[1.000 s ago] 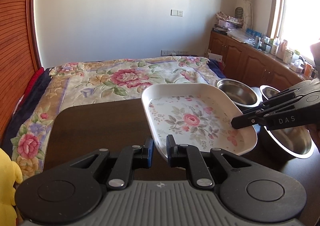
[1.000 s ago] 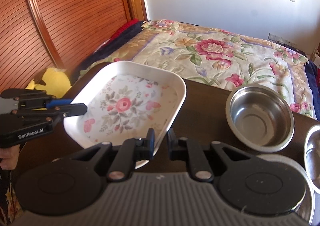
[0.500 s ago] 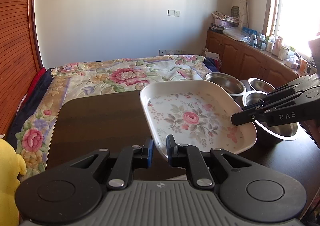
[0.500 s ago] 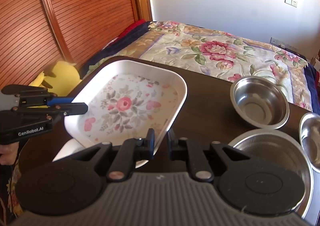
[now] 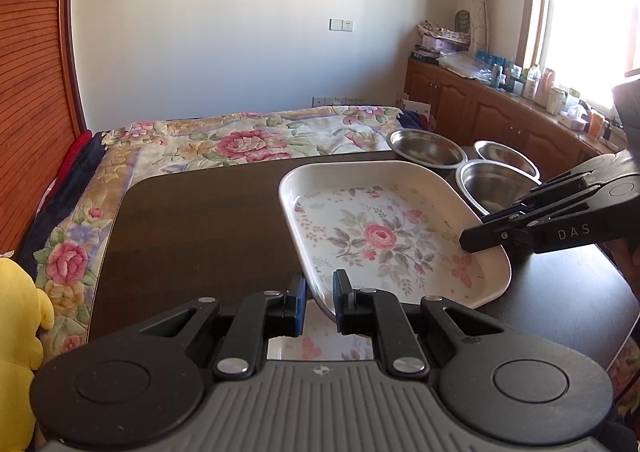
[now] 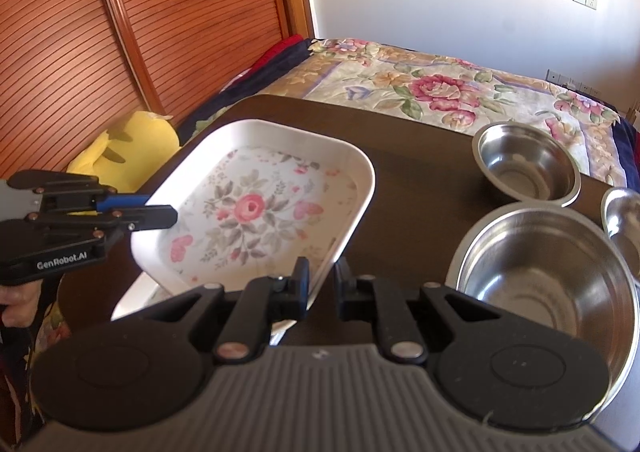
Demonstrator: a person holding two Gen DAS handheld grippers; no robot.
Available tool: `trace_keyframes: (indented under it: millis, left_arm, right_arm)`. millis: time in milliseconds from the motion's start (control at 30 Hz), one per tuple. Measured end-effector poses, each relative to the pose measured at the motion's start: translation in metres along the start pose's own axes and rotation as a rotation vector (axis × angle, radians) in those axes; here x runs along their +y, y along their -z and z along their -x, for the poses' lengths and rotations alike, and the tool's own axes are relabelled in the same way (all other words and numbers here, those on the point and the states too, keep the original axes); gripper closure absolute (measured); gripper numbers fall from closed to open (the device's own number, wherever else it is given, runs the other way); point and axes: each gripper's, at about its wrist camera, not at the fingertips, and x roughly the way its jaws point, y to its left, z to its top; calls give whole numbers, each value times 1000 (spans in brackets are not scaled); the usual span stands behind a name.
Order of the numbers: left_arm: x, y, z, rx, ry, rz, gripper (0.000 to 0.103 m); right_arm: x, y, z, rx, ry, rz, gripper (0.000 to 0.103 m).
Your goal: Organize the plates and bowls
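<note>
A white rectangular plate with a rose print (image 5: 376, 236) (image 6: 248, 212) hangs tilted above the dark table (image 5: 192, 228) (image 6: 408, 188). My left gripper (image 5: 320, 288) (image 6: 160, 208) is shut on its left rim, and my right gripper (image 6: 322, 276) (image 5: 476, 236) is shut on the opposite rim. Part of a second floral plate (image 5: 320, 348) (image 6: 136, 296) shows on the table beneath the held one. Three steel bowls stand at the table's right side: a small one (image 6: 524, 164) (image 5: 424, 148), a large one (image 6: 548, 284) (image 5: 492, 184) and a third (image 6: 624, 212) (image 5: 504, 156) that is partly cut off.
A bed with a floral cover (image 5: 248, 140) runs along the table's far edge. A yellow plush toy (image 5: 16, 316) (image 6: 128, 148) sits at the left, by a slatted wooden door (image 6: 120, 32). Wooden cabinets with bottles (image 5: 520, 108) line the window wall.
Both grippers have carried the plate back toward the table's near side. The bowls now lie farther off in the left wrist view, and the lower plate has come into view.
</note>
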Motion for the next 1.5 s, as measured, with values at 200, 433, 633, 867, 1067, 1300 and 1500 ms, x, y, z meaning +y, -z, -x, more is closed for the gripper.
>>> trace_keyframes:
  millis: [200,433,633,867,1067,1300,1500]
  left_arm:
    - [0,16,9,8,3,7,87]
    - [3,39,14,28,8,60,87]
    - [2,48,21,30,0,60,87]
    - [1,59,28,29,-8,55,87]
    - [0,64,25,39,-13,56,88]
    - [1,65,23,38,-29,50,88]
    - [-1,66,23,36,-36,54,88]
  right_arm:
    - [4,10,3,3,-23,8,88]
    - [7,21,1,14,-59,0,88]
    - [16,30,2,14,-72,8,88]
    - [20,40,4,8,-73,22,88]
    - [26,47,4,-2,-65,32,88]
    - [25,51,4,-14,-73,8,88]
    - [26,52,2,-22,-70,17,87]
